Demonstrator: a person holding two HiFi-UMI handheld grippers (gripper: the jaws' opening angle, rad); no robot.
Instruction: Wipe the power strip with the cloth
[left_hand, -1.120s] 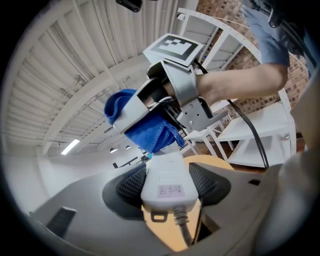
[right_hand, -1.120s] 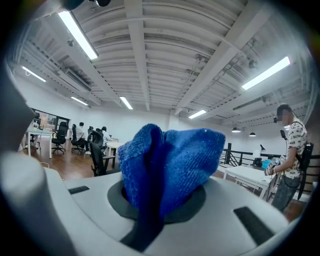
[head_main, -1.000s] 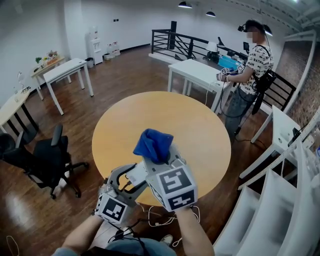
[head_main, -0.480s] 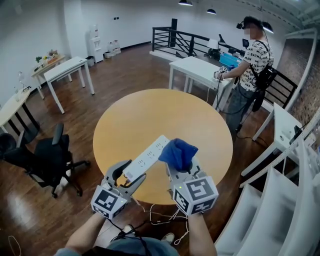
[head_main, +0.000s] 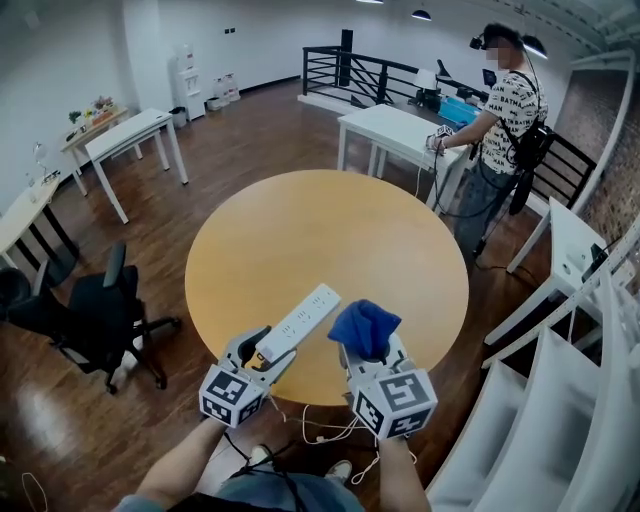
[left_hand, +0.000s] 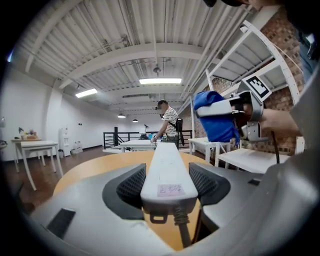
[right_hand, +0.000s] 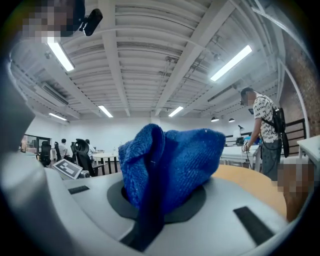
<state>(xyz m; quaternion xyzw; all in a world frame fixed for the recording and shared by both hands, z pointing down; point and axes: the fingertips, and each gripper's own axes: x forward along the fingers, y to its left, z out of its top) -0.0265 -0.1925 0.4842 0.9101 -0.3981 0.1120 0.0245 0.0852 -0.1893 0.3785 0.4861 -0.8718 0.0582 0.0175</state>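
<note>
One white power strip (head_main: 300, 322) is clamped in the left gripper (head_main: 264, 354), seemingly just above the one round table (head_main: 320, 230). Beside it, the right gripper (head_main: 368, 350) pinches one blue cloth (head_main: 365, 325).

White power strip (head_main: 297, 322) (cord end clamped) beside bunched blue cloth (head_main: 364, 327).

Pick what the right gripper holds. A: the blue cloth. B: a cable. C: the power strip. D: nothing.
A: the right gripper pinches the cloth, while the power strip sits between the jaws of the left gripper.
</note>
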